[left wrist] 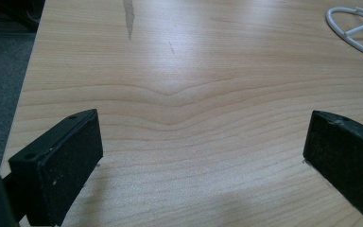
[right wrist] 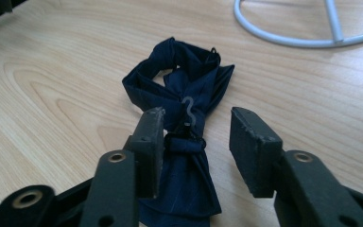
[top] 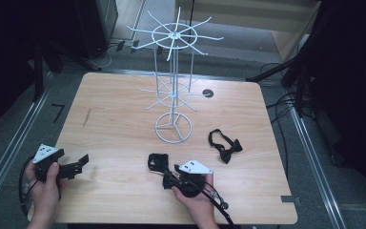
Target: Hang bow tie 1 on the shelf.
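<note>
A dark navy bow tie (right wrist: pixel 184 80) lies bunched on the wooden table (top: pixel 114 119), with a small metal hook (right wrist: pixel 187 106) on its band. My right gripper (right wrist: pixel 197 118) straddles its near end. The left jaw sits against the knot and a gap remains at the right jaw, so the gripper is open. In the high view this bow tie (top: pixel 157 161) sits just ahead of the right gripper (top: pixel 164 174). My left gripper (top: pixel 82 161) rests near the table's front left, and in its own view the left gripper (left wrist: pixel 203 127) is wide open over bare wood.
A white wire display stand (top: pixel 173 126) with spoke arms rises from a ring base at the table's middle; the stand's ring (right wrist: pixel 283 40) lies just beyond the tie. A second black bow tie (top: pixel 225 144) lies to the right. A round cable hole (top: pixel 208 93) sits farther back.
</note>
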### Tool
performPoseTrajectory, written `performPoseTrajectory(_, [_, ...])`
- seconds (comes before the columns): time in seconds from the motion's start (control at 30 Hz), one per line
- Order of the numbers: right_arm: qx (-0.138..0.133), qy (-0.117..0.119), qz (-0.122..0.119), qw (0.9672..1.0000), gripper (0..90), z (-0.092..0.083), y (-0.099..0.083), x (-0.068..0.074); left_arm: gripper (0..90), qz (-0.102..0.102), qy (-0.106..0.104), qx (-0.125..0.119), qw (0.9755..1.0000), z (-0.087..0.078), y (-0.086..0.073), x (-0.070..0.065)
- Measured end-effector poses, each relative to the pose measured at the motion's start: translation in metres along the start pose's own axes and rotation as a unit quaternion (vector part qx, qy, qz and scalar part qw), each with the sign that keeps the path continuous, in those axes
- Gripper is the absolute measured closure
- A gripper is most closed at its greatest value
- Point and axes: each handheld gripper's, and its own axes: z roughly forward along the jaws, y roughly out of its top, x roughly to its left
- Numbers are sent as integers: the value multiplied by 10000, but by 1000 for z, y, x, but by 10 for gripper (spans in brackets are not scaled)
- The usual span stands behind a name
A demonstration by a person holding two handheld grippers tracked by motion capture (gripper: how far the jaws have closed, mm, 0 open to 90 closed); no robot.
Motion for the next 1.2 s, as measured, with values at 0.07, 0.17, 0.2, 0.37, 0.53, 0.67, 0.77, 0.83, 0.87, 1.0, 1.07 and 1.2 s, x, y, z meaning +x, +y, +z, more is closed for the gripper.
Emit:
performPoseTrajectory(0.07, [68, -11, -31, 10000, 588, 2, 0, 0, 0, -2, -8, -2, 10000, 0, 0, 0])
performPoseTrajectory(0.17, [163, -11, -24, 9999, 608, 4, 0, 1, 0, -2, -10, -2, 10000, 0, 0, 0])
performPoseTrajectory(0.2, [239, -45, -90, 9997, 623, 6, -1, 2, 0, -2, -11, -2, 10000, 0, 0, 0])
performPoseTrajectory(0.37, [330, 35, -232, 9992, 731, 10, -3, 3, 0, 3, -13, 3, 10000, 0, 0, 0])
performPoseTrajectory(0.53, [332, 85, -231, 9991, 743, 9, -2, 0, 0, -2, -17, -6, 10000, 0, 0, 0])
performPoseTrajectory(0.67, [79, 84, -225, 9997, 757, 0, 1, -2, 0, -4, -13, 14, 10000, 0, 0, 0])
performPoseTrajectory(0.77, [-132, 86, -225, 9996, 789, -9, 6, -5, 0, -9, -16, 9, 10000, 1, 0, 0])
performPoseTrajectory(0.83, [-212, 88, -178, 9996, 828, -15, 9, -7, 0, 1, -13, 14, 10000, 0, 0, 0])
performPoseTrajectory(0.87, [-255, 75, -181, 9995, 829, -17, 10, -8, 0, 0, -12, 9, 10000, 0, 0, 0])
performPoseTrajectory(1.0, [-372, 17, -152, 9992, 835, -24, 13, -13, 0, -14, -13, 8, 10000, 1, 0, 0])
performPoseTrajectory(1.07, [-395, 5, -173, 9991, 836, -25, 14, -14, 0, -7, -14, 16, 10000, 1, 0, 0])
performPoseTrajectory(1.2, [-539, -59, -222, 9983, 837, -31, 17, -15, 0, -17, -23, 15, 10000, 1, 0, 0])
